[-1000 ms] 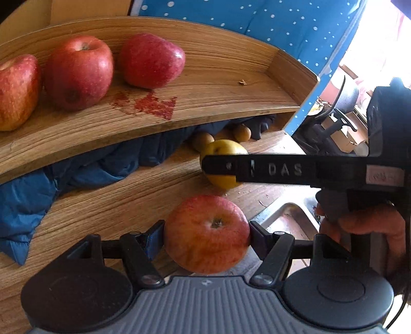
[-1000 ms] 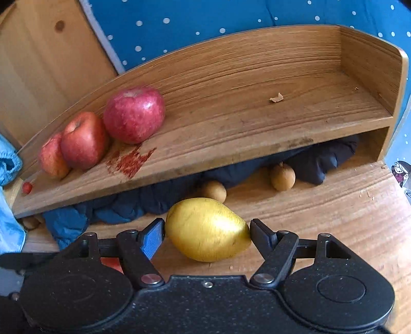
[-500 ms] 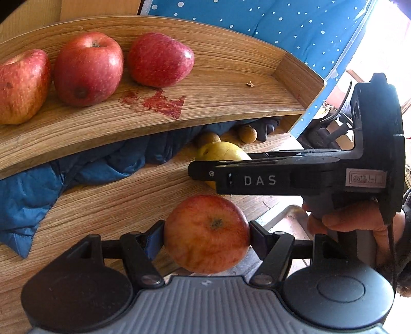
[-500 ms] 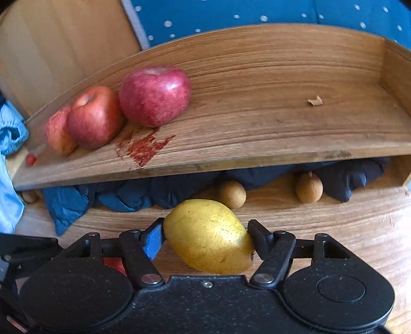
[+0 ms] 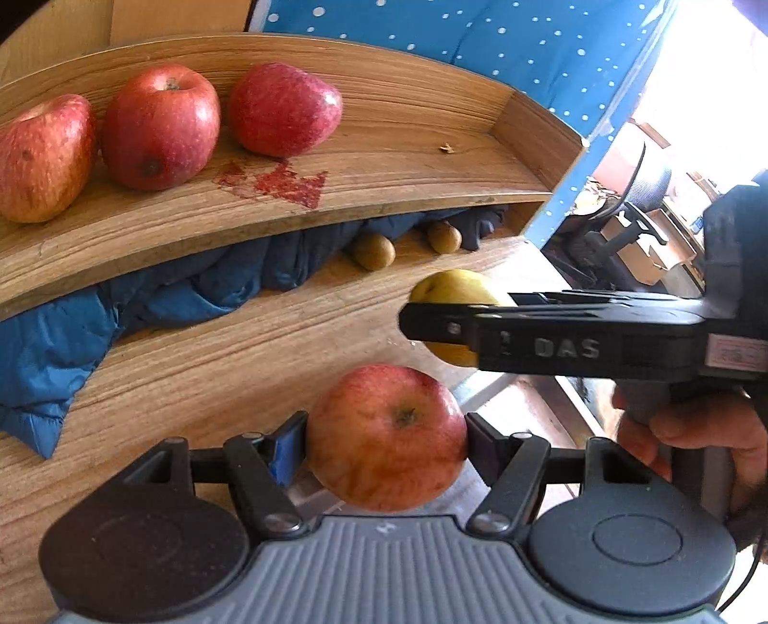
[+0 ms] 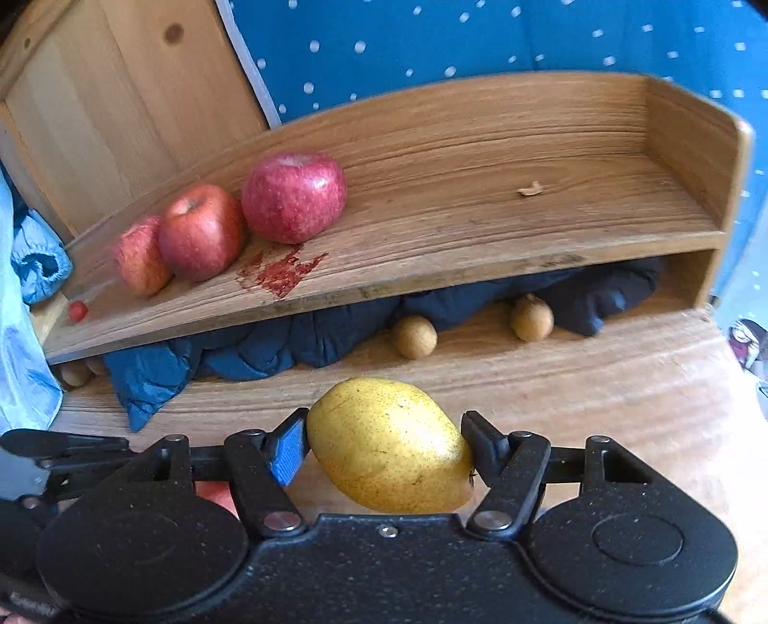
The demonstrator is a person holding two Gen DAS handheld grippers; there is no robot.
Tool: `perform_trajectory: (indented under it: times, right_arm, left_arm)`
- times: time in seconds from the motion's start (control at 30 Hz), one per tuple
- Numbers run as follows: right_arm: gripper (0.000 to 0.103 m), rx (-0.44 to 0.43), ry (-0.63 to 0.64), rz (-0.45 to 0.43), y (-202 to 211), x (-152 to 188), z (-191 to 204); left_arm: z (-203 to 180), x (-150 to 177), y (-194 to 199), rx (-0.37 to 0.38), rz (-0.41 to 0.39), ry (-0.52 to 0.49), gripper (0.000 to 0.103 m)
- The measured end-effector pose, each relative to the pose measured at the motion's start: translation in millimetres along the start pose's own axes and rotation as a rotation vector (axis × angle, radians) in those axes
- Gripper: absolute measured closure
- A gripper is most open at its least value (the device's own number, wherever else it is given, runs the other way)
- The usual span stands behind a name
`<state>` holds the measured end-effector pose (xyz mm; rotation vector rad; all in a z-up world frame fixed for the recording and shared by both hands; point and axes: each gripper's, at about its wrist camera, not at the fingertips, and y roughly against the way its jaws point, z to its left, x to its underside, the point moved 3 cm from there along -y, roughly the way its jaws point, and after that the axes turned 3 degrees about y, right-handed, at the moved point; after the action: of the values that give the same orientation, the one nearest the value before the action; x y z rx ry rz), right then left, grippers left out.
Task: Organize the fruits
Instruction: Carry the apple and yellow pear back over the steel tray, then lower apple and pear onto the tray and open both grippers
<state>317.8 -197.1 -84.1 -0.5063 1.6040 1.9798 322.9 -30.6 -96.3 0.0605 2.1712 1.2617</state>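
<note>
My left gripper (image 5: 386,439) is clamped on a red-and-yellow apple (image 5: 386,437), stem end toward the camera, a pad pressed on each flank. My right gripper (image 6: 384,456) is shut on a speckled yellow pear (image 6: 391,444), held lengthwise between its pads; from the left wrist it shows at three o'clock, with my hand (image 5: 696,441) on the handle. Both fruits hang in the air above the lower board (image 6: 576,379), touching nothing else.

I judge this to be the carry step: both fruits are picked and neither is placed. Three red apples (image 5: 161,125) already sit in a row at ten o'clock on the upper shelf (image 6: 480,225), so the held apple most likely goes next to them, just past the red smear (image 5: 278,180), which calls for a lift over the shelf's front edge. The bare stretch at one o'clock in the right wrist view would suit the pear.

Under the shelf a dark blue cloth (image 6: 269,345) is bunched up, with two small brown fruits (image 6: 415,336) in front of it. Behind is blue fabric with white dots (image 6: 480,43), and a wooden panel (image 6: 120,105) stands at eleven o'clock.
</note>
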Motion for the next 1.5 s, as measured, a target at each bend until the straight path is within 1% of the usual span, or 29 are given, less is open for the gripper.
perform_trajectory:
  times: [0.23, 0.33, 0.53, 0.7, 0.87, 0.93, 0.97, 1.0, 1.03, 1.07, 1.13, 1.17, 1.23, 1.27, 1.33, 1.4, 1.5]
  right_arm:
    - [0.034, 0.049, -0.070, -0.013, 38.8, 30.8, -1.7]
    - [0.034, 0.064, -0.095, -0.011, 46.8, 44.2, -1.3]
    - [0.034, 0.093, -0.132, 0.005, 51.1, 65.2, -5.0]
    - [0.034, 0.120, -0.153, 0.019, 51.3, 77.4, -5.5]
    - [0.033, 0.135, -0.139, 0.024, 52.3, 85.9, -1.4]
    - [0.033, 0.135, -0.133, 0.017, 55.0, 87.5, 0.5]
    - [0.033, 0.134, -0.129, 0.009, 57.2, 87.6, 1.4]
    - [0.031, 0.133, -0.125, 0.003, 59.4, 87.4, 2.6]
    - [0.027, 0.132, -0.119, -0.004, 62.3, 87.0, 4.1]
    - [0.025, 0.132, -0.114, -0.012, 65.3, 87.0, 5.0]
    - [0.021, 0.137, -0.112, -0.027, 73.2, 88.4, 6.3]
    - [0.020, 0.140, -0.113, -0.038, 78.6, 90.1, 7.0]
    - [0.012, 0.155, -0.114, -0.061, 90.4, 93.9, 7.6]
    - [0.011, 0.161, -0.114, -0.074, 97.3, 96.7, 7.6]
    - [0.004, 0.171, -0.115, -0.096, 113.3, 103.8, 7.3]
    - [0.001, 0.182, -0.112, -0.123, 130.2, 112.0, 9.0]
    - [0.001, 0.198, -0.109, -0.156, 153.8, 128.2, 13.5]
  left_arm:
    - [-11.0, 11.3, 9.4, 0.019, 0.003, -0.026, 0.031]
    - [-13.8, 19.1, 10.9, 0.021, 0.016, -0.028, 0.031]
    - [-16.8, 31.9, 6.6, 0.012, 0.078, -0.025, 0.031]
    - [-16.9, 38.6, 3.5, -0.003, 0.110, -0.017, 0.031]
    - [-15.4, 42.8, 0.8, -0.016, 0.130, 0.004, 0.031]
    - [-16.1, 41.6, 1.0, -0.017, 0.121, 0.020, 0.030]
    - [-16.0, 41.3, 2.5, -0.024, 0.112, 0.026, 0.027]
    - [-16.3, 40.8, 4.8, -0.029, 0.102, 0.031, 0.023]
    - [-16.6, 40.5, 7.5, -0.031, 0.091, 0.036, 0.021]
    - [-17.4, 40.4, 10.6, -0.036, 0.080, 0.043, 0.019]
    - [-18.5, 41.0, 16.7, -0.046, 0.062, 0.055, 0.016]
    - [-19.2, 42.0, 20.2, -0.052, 0.052, 0.062, 0.013]
    - [-21.1, 44.6, 28.2, -0.067, 0.023, 0.081, 0.007]
    - [-22.7, 46.1, 32.3, -0.080, 0.009, 0.090, 0.003]
    - [-25.4, 50.6, 40.6, -0.107, -0.014, 0.105, 0.002]
    - [-28.9, 57.2, 49.2, -0.132, -0.030, 0.118, 0.001]
    - [-36.7, 70.9, 64.9, -0.164, -0.056, 0.123, 0.001]
